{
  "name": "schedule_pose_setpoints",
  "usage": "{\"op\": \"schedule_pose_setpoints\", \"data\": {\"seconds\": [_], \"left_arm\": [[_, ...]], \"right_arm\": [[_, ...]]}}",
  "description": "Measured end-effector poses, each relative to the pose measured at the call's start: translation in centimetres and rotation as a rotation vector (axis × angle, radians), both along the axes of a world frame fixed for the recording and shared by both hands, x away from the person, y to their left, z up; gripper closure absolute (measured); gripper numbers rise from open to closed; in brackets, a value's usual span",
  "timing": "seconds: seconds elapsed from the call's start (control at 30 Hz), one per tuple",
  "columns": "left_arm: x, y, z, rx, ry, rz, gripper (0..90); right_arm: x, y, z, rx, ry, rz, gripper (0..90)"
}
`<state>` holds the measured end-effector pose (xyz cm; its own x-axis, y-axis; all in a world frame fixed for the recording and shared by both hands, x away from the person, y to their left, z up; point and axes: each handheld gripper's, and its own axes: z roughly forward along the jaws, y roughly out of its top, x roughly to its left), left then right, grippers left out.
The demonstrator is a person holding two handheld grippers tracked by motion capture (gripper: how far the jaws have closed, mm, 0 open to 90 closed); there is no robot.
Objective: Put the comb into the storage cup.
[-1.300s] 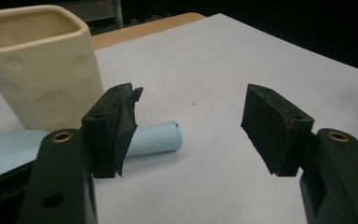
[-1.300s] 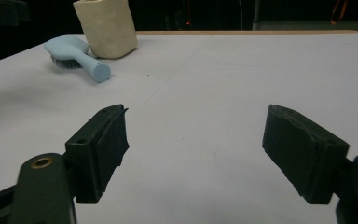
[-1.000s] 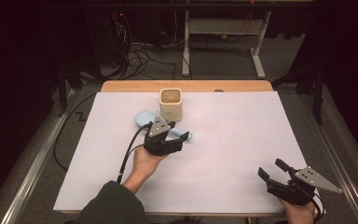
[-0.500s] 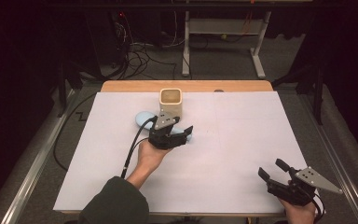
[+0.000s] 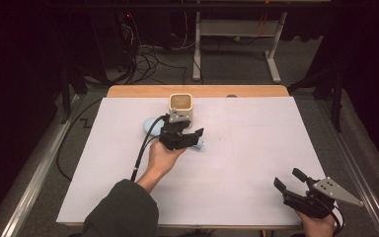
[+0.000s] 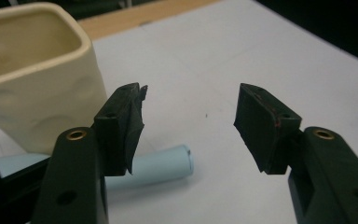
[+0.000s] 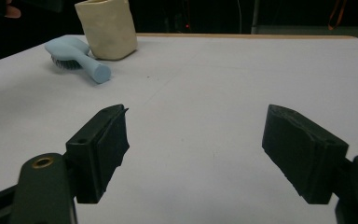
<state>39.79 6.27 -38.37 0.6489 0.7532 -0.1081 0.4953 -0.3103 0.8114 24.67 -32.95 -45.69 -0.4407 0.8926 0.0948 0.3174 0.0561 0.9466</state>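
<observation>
A light blue hairbrush point(image 5: 149, 124) lies on the white table cover point(image 5: 256, 148), its handle point(image 6: 158, 164) pointing right, just in front of a cream square cup point(image 5: 181, 103). My left gripper point(image 5: 189, 132) hovers over the brush handle, close to the cup point(image 6: 32, 70). Its jaws have just been closing a little but stand open, with nothing between them. My right gripper point(image 5: 286, 177) rests open and empty near the table's front right corner. From there the brush point(image 7: 74, 58) and cup point(image 7: 106, 28) show far off at the upper left.
A wooden table edge point(image 5: 197, 91) runs along the back behind the cup. Cables and a white metal stand point(image 5: 234, 34) are on the dark floor beyond. A black cable point(image 5: 143, 148) trails from the left gripper across the cover.
The left hand has shifted right and slightly up over the brush handle, nearer the cup, and its jaws have narrowed a little. The right gripper has stayed put.
</observation>
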Motion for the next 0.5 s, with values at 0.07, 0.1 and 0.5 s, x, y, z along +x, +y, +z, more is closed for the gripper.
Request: {"op": "schedule_pose_setpoints", "data": {"seconds": [0.07, 0.1, 0.5], "left_arm": [[0.1, -0.1, 0.3, 0.007, -0.006, 0.004, 42.2], [0.1, -0.1, 0.4, 0.005, -0.008, 0.006, 42.6], [2.6, -2.7, 2.1, 0.184, 0.116, -0.076, 45.2]], "right_arm": [[0.0, 0.0, 0.0, 0.001, -0.001, 0.000, 22.8], [0.0, 0.0, 0.0, 0.000, -0.001, 0.001, 22.9], [0.0, 0.0, 0.0, 0.001, -0.007, 0.006, 23.6]]}}
